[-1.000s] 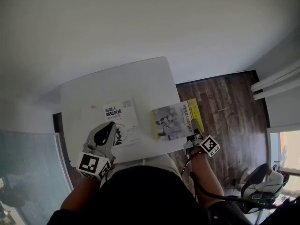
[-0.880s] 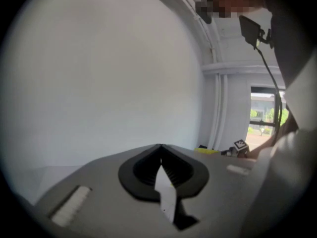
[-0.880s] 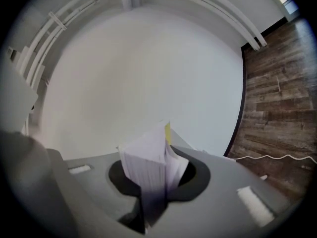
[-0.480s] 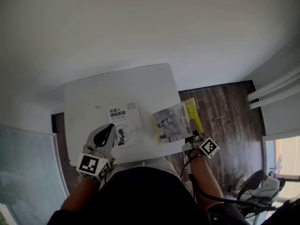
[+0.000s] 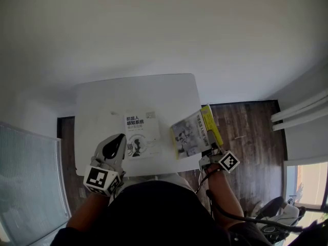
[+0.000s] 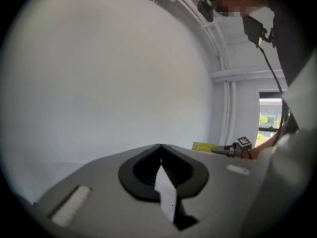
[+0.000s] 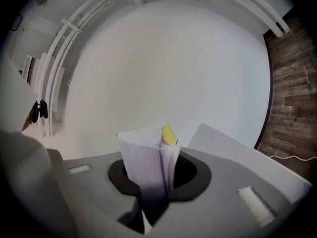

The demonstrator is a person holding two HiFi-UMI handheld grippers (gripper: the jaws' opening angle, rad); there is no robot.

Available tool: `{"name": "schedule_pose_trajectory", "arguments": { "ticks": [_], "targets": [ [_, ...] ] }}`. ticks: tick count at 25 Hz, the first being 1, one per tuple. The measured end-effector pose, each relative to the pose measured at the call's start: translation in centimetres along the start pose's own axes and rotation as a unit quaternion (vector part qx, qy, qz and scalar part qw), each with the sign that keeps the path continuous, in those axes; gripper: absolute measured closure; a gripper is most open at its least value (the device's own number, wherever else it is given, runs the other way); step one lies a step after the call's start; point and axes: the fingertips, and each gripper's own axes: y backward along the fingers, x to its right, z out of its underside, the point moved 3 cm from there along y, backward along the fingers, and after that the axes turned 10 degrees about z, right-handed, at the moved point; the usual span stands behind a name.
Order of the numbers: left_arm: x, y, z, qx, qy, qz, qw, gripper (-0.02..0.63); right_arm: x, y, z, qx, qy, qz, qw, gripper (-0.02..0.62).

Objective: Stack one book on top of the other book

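Book with yellow spine [image 5: 193, 134], clamped in right hand-held gripper [image 5: 209, 147], should be carried level onto white-covered book [image 5: 139, 133]; left hand-held gripper [image 5: 121, 137] closed.

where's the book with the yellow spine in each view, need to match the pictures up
Head view: the yellow-spined, grey-covered book is right of centre, over the right edge of the white table.
Left gripper view: only a yellow strip of it shows, low and right of centre.
Right gripper view: dead centre, page edges towards the camera, between the jaws.
Shared landmark: the right gripper, clamped on the book; its marker cube shows in the left gripper view too.
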Motion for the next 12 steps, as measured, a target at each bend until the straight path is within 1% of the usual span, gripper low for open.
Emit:
{"name": "schedule_pose_trajectory", "arguments": {
  "ticks": [5,9,12],
  "targets": [
    [-0.3,0.8,0.1,0.005,0.006,-0.010,0.9999,0.600,-2.0,-0.8,-0.1,-0.006,-0.013,-0.035,0.999,0.509],
    [-0.6,1.1,0.2,0.015,0.008,-0.017,0.9997,0.600,-3.7,-1.4,-0.5,-0.009,-0.013,-0.065,0.998,0.509],
    [-0.8,1.5,0.4,0.012,0.014,-0.024,0.9995,0.600,-5.0,-2.0,-0.3,-0.019,-0.012,-0.087,0.996,0.508]
  ]
}}
